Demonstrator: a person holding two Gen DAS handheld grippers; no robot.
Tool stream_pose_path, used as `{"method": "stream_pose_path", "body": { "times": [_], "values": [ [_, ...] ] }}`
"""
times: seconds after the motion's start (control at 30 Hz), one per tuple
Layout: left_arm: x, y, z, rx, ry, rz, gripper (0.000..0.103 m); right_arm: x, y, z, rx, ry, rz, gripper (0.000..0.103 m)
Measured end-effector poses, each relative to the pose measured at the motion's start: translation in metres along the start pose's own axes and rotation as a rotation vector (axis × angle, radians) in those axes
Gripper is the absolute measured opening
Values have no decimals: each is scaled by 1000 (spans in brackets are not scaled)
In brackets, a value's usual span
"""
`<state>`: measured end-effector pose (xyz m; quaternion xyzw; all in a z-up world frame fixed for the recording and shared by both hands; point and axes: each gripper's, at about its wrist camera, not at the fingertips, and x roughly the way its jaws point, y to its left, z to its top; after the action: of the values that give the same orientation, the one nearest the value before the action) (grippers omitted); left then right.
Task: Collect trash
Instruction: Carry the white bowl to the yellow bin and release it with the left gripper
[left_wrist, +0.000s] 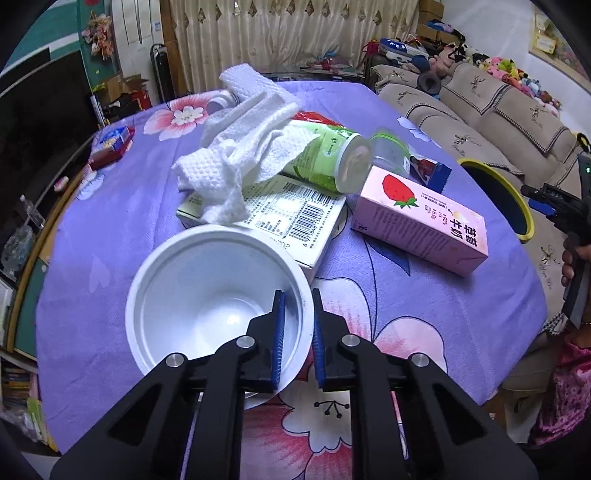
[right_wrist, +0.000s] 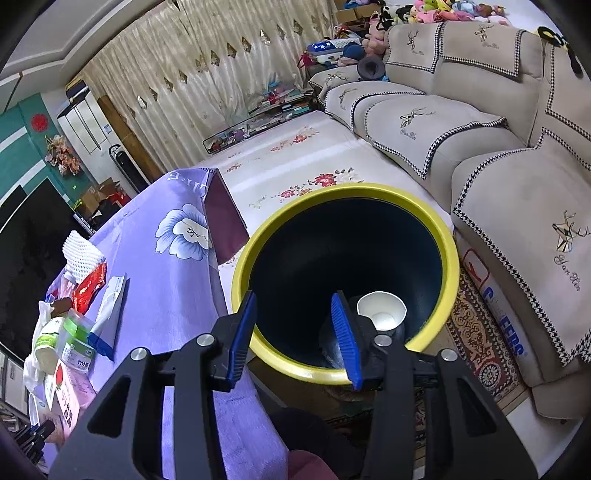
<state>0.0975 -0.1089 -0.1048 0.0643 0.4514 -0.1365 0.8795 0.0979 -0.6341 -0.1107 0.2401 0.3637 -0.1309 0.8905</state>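
fingers (left_wrist: 279, 325) of left gripper (left_wrist: 298, 332) pinch white bowl (left_wrist: 207, 291) rim — one inside.

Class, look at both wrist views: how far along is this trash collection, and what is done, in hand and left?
Done: one white paper cup already lies in the yellow-rimmed bin. The right tool hangs open above the bin.

In hand: the left tool straddles the rim of the white bowl.

Left: the white paper towel, strawberry milk carton, green can and barcode box remain on the table.

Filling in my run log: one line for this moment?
left gripper: pinching white plastic bowl rim | right gripper: open over yellow-rimmed bin
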Motion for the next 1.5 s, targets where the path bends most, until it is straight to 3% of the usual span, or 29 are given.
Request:
{"method": "stream_pose_path", "body": {
  "times": [0.4, 0.7, 1.1, 1.27, 1.5],
  "values": [
    [-49, -19, 13, 38, -98, -46, 7, -13, -8, -5, 17, -29, 41, 41],
    [-59, -72, 53, 146, -165, -168, 7, -31, -20, -7, 35, -65, 44, 41],
    [-16, -204, 136, 357, -175, -340, 7, -58, -54, -3, 66, -126, -39, 41],
    [20, -271, 161, 410, -104, -427, 7, -54, -71, -4, 97, -117, -52, 41],
    [86, -352, 182, 460, -26, -430, 7, -53, -93, -6, 129, -112, -65, 41]
  ]
}}
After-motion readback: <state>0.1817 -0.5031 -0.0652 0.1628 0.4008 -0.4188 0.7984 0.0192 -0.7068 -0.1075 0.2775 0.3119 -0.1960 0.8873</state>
